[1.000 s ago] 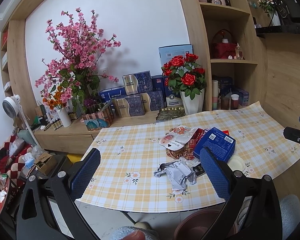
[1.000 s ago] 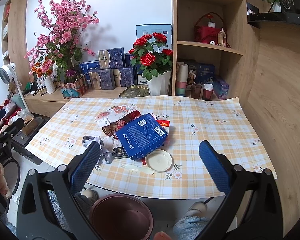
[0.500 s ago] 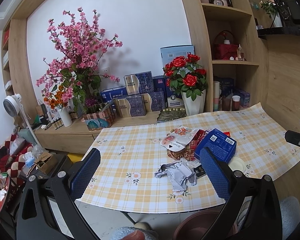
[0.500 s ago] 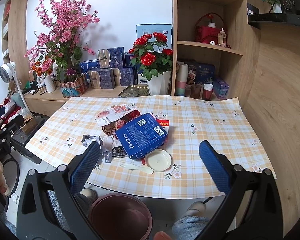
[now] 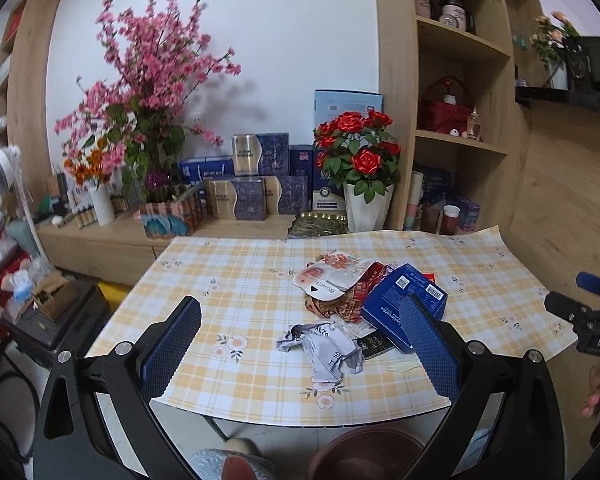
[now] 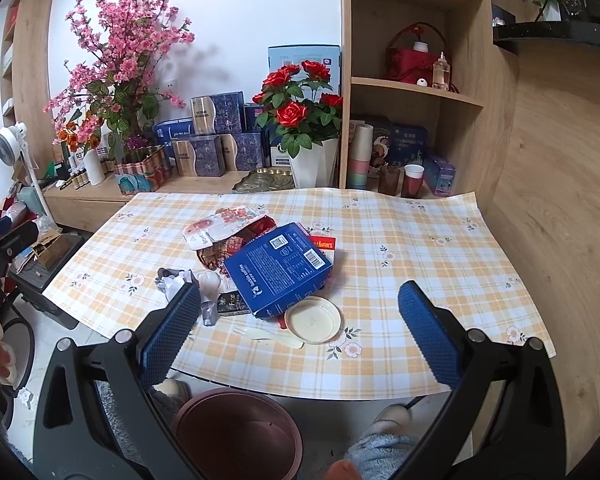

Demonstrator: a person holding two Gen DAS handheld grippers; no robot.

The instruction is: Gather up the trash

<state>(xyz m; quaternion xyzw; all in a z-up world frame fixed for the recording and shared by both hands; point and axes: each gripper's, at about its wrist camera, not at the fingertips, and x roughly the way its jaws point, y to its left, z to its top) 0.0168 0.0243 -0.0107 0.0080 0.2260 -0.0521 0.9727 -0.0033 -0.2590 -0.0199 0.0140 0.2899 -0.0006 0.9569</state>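
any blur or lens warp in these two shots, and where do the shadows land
Left wrist view: sharp at centre, the tall wooden shelf unit bows from fisheye warp, corners go black. Right wrist view: the pink blossom branches cast a soft grey shadow on the white wall; the yellow checked tablecloth is evenly lit, without glare.

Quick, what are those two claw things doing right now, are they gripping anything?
Left gripper: open, fingers spread wide, holding nothing.
Right gripper: open, fingers spread wide, holding nothing.
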